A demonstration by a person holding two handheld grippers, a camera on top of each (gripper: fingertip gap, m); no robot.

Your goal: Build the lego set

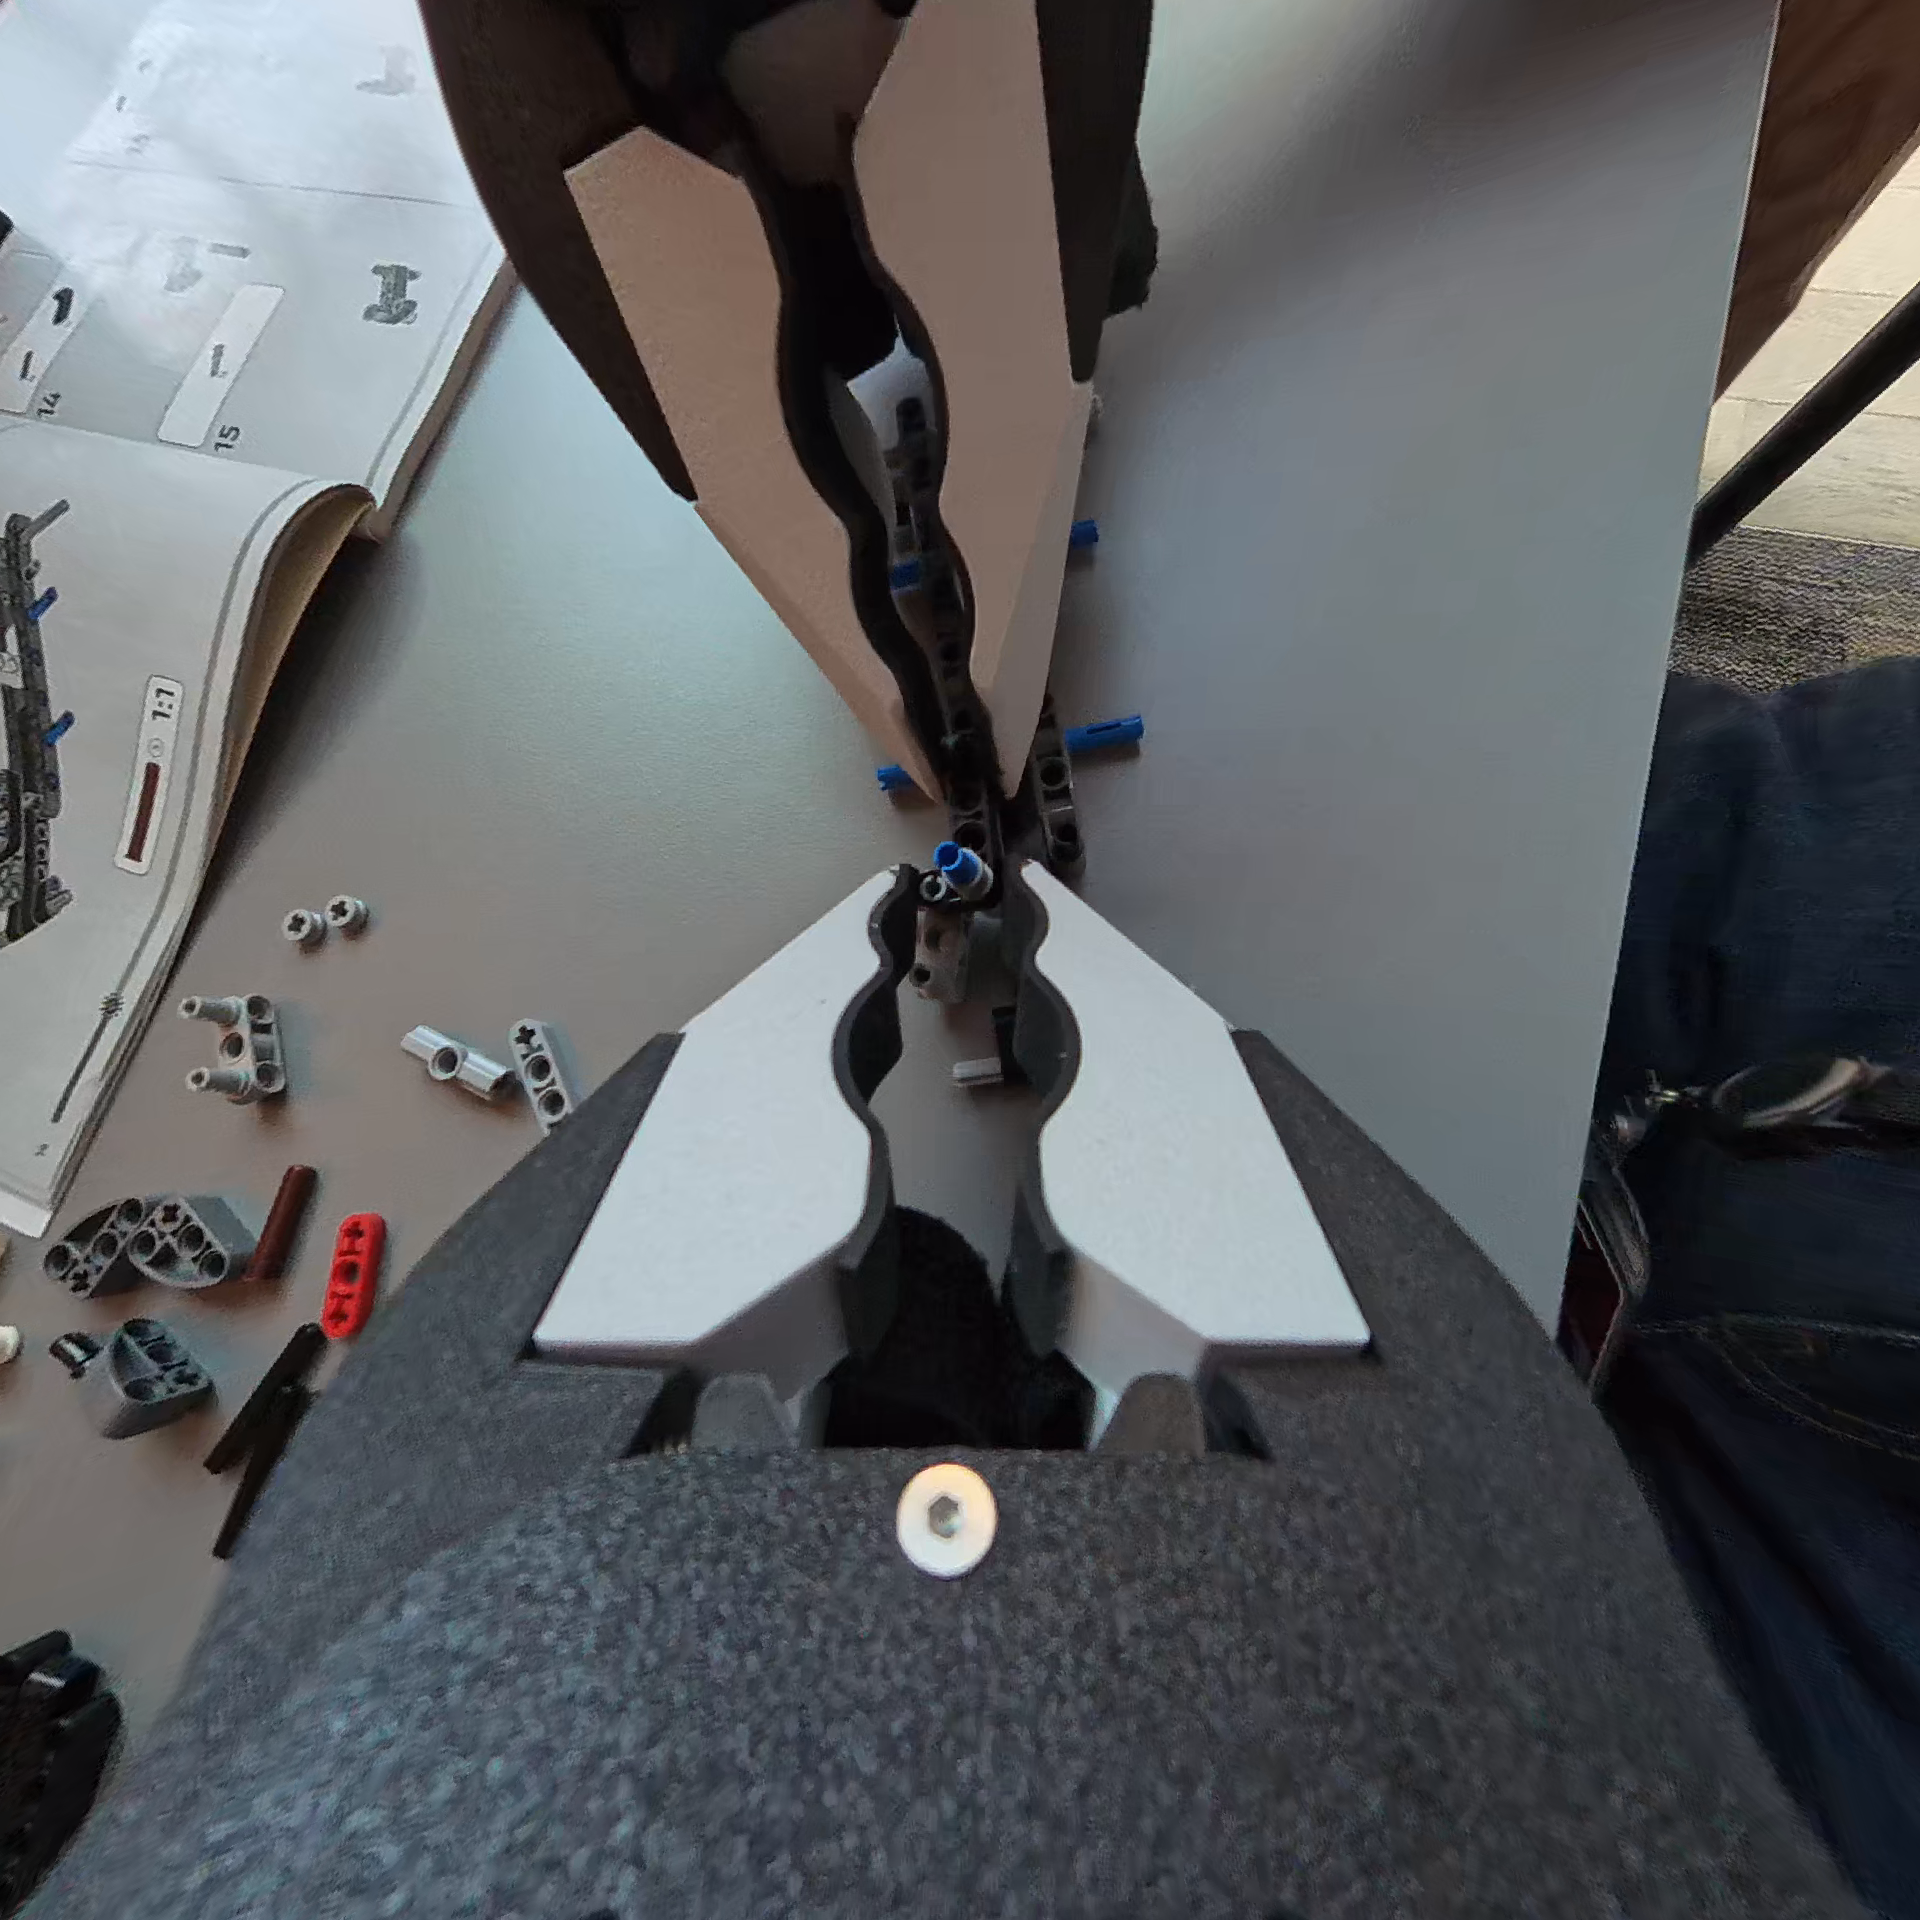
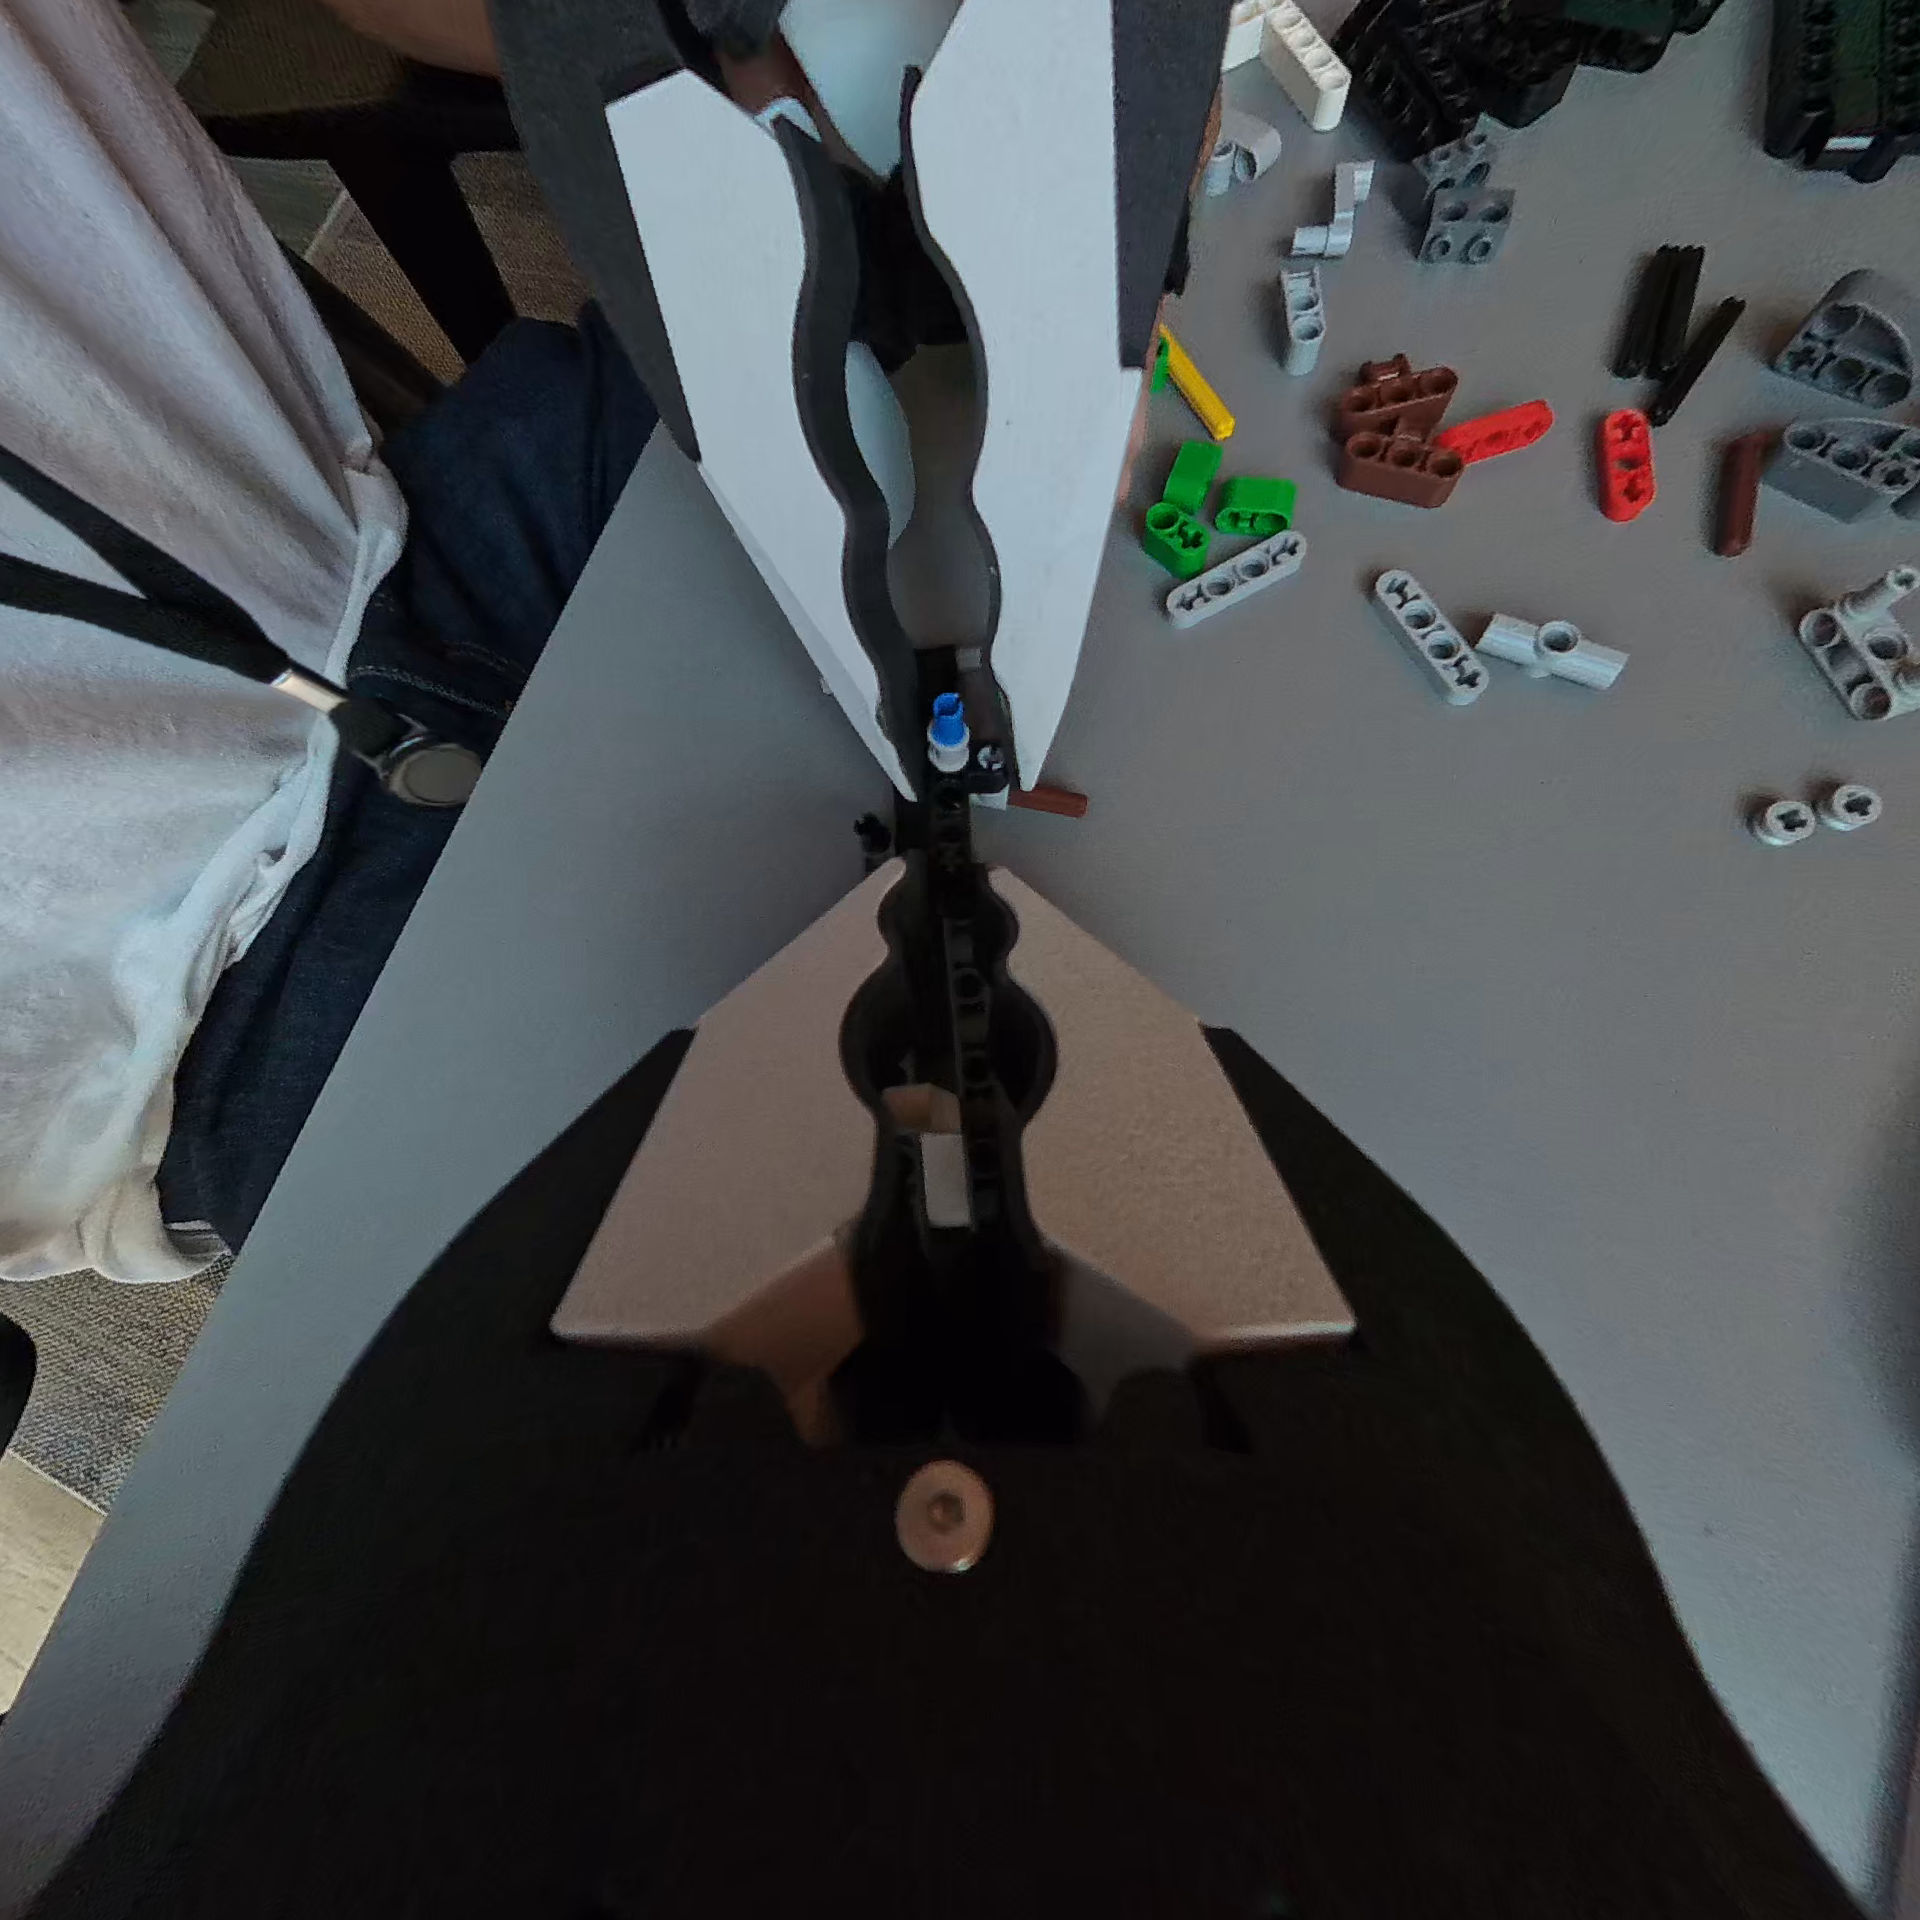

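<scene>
The left gripper (image 1: pixel 961 883) has its fingers closed on a small grey and black piece (image 1: pixel 951 951) with a blue pin (image 1: pixel 961 864) on top. The right gripper (image 2: pixel 945 878) has its fingers closed on a long black beam with holes (image 2: pixel 961 997).

In the left wrist view, the right gripper (image 1: pixel 961 795) comes in from 12 o'clock, and its tips almost meet the left tips. The black beam (image 1: pixel 951 665) runs up between its fingers, with blue pins sticking out of the build at the sides.

The two pieces meet just above the grey tabletop (image 1: pixel 1351 727).

An open instruction book (image 1: pixel 208 416) lies at 10 o'clock. Loose pieces sit at 8 o'clock, like a red beam (image 1: pixel 353 1273) and a brown axle (image 1: pixel 283 1221).

In the right wrist view, green pieces (image 2: pixel 1216 509) lie at 1 o'clock.
</scene>
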